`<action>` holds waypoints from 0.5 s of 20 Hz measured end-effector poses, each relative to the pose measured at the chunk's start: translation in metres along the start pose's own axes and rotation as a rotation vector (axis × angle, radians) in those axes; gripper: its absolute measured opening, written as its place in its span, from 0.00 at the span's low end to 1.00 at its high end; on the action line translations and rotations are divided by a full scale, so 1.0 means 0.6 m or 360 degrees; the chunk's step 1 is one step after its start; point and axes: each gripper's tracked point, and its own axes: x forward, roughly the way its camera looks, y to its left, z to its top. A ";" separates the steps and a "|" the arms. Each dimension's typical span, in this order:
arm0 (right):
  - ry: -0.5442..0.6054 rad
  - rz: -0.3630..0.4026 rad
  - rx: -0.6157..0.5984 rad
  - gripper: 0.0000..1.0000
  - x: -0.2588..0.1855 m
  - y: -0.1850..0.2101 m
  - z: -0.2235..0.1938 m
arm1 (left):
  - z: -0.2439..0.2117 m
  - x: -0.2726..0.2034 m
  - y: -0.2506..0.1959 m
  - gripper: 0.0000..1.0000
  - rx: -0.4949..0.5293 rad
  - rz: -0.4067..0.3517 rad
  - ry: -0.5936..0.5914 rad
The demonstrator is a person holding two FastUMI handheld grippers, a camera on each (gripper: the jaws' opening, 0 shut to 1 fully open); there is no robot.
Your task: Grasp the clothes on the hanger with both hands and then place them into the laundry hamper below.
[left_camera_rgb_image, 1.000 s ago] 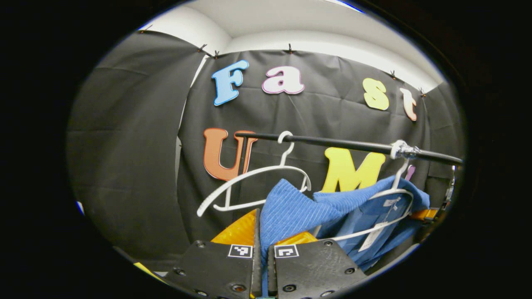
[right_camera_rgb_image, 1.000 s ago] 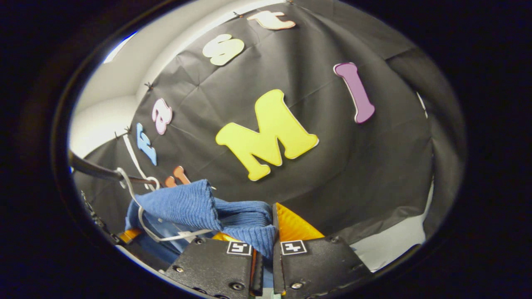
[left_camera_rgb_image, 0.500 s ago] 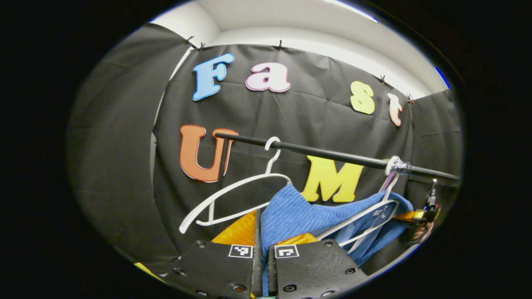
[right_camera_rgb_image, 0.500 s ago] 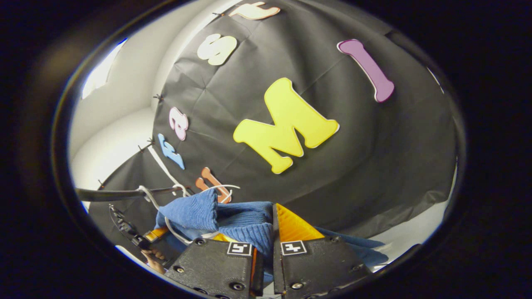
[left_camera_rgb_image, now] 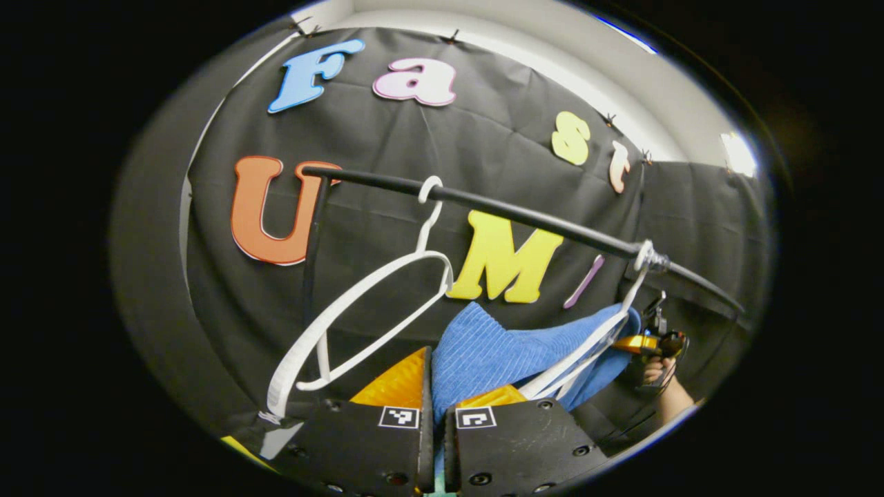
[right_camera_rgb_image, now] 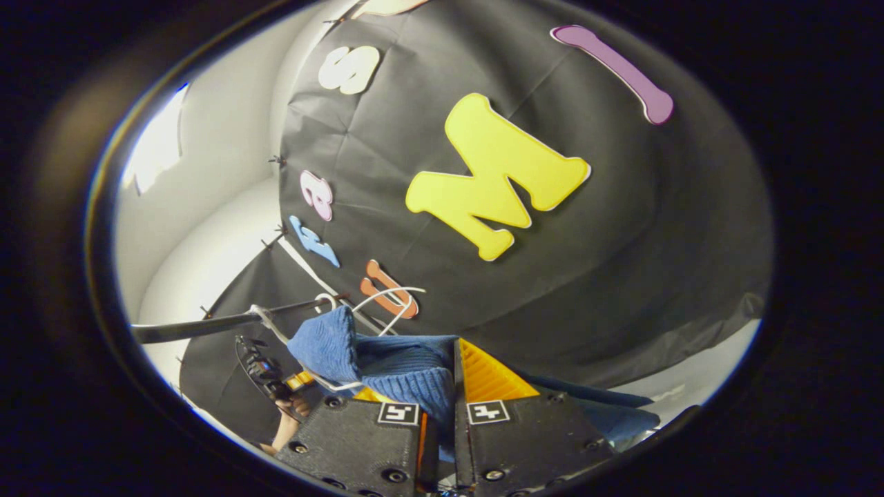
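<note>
A blue ribbed garment (left_camera_rgb_image: 497,348) stretches between both grippers, still draped on a white hanger (left_camera_rgb_image: 594,338) that hooks on the black rail (left_camera_rgb_image: 525,214). My left gripper (left_camera_rgb_image: 434,386) is shut on the garment's near end. Far off at the right of the left gripper view, the right gripper (left_camera_rgb_image: 652,342) and the hand holding it show beside the cloth. In the right gripper view, my right gripper (right_camera_rgb_image: 449,386) is shut on the blue garment (right_camera_rgb_image: 387,366), and the left gripper (right_camera_rgb_image: 273,376) with its hand shows at lower left.
An empty white hanger (left_camera_rgb_image: 359,310) hangs on the rail to the left of the garment, close to my left gripper. The rail's black upright post (left_camera_rgb_image: 311,255) stands behind it. The same rail (right_camera_rgb_image: 207,324) crosses the left side of the right gripper view.
Both grippers have dropped and tilted, pulling the blue garment down and toward me. The rail and hangers now sit higher and steeper in the left gripper view.
</note>
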 end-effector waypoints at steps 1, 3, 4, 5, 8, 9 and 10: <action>-0.0008 0.0014 0.0020 0.12 0.001 -0.001 0.000 | -0.011 0.004 0.001 0.05 0.0022 0.0004 0.0023; -0.0032 0.0049 0.0076 0.12 -0.001 -0.007 -0.001 | -0.020 0.016 0.004 0.06 0.0035 -0.0035 0.0039; -0.0063 0.0081 0.0113 0.12 -0.006 -0.003 0.004 | -0.024 0.018 0.001 0.06 0.0024 -0.0064 0.0037; -0.0094 0.0105 0.0132 0.12 -0.009 -0.001 0.011 | -0.029 0.022 0.000 0.06 0.0020 -0.0087 0.0052; -0.0142 0.0210 0.0173 0.12 -0.022 0.017 0.015 | -0.005 0.025 -0.010 0.10 -0.0005 -0.0172 0.0026; -0.0185 0.0257 0.0201 0.12 -0.028 0.023 0.025 | 0.016 0.025 -0.011 0.10 -0.0020 -0.0199 -0.0014; -0.0234 0.0256 0.0217 0.12 -0.032 0.018 0.043 | 0.034 0.024 -0.016 0.10 -0.0043 -0.0230 -0.0040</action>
